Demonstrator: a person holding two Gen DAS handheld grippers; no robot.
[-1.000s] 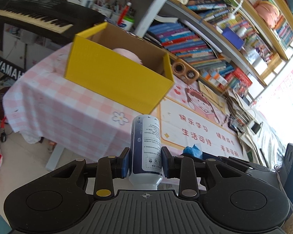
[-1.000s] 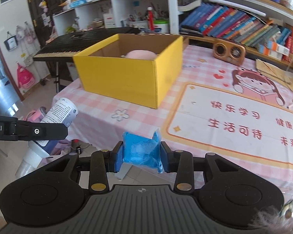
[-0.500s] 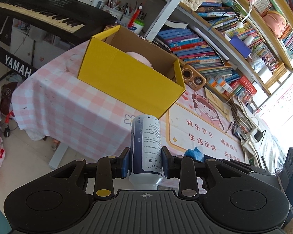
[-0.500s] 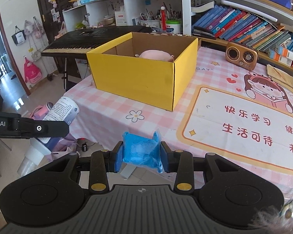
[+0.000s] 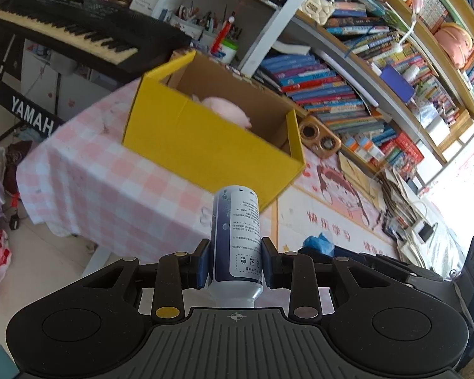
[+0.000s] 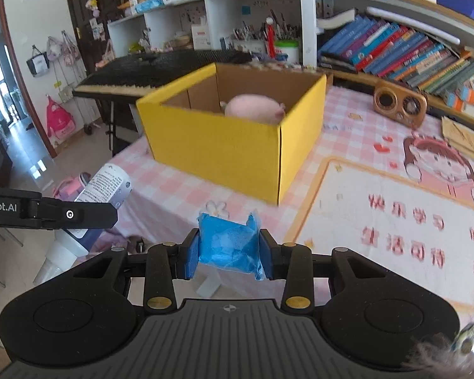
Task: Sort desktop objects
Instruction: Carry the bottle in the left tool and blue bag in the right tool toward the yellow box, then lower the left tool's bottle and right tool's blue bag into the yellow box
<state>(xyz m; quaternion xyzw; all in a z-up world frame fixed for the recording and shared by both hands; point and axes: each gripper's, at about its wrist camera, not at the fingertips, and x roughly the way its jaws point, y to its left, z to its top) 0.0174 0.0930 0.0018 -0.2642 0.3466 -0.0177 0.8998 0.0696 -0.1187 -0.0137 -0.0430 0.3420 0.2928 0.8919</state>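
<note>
— What does the left tool [image 5: 235, 263] have hold of?

— A white and dark-blue cylindrical bottle with a printed label [image 5: 236, 237]. Both fingers press its sides, low on the body, and it stands up between them, its far end tipped toward the yellow cardboard box [image 5: 211, 148]. In the right wrist view the same bottle [image 6: 102, 189] shows at the far left, clamped and held out beyond the edge of the bench [image 6: 173, 189].

— And the right tool [image 6: 227, 251]?

— Closed on a crumpled blue plastic packet [image 6: 227, 243], which fills the gap between the fingers. It hangs just over the near edge of the bench, which is covered in a pink checked cloth, near a white flower print [image 6: 216, 209].

— Where is the box from there?

— Ahead of both tools, resting open-topped on the bench, apart from either one. A pink plush toy [image 6: 252, 107] lies inside it, against the far right part.

— Anything else close by?

— A brown wooden speaker [image 6: 399, 105] stands to the right of the box, and a pink cartoon mat with red characters [image 6: 395, 221] lies flat on the bench.
</note>
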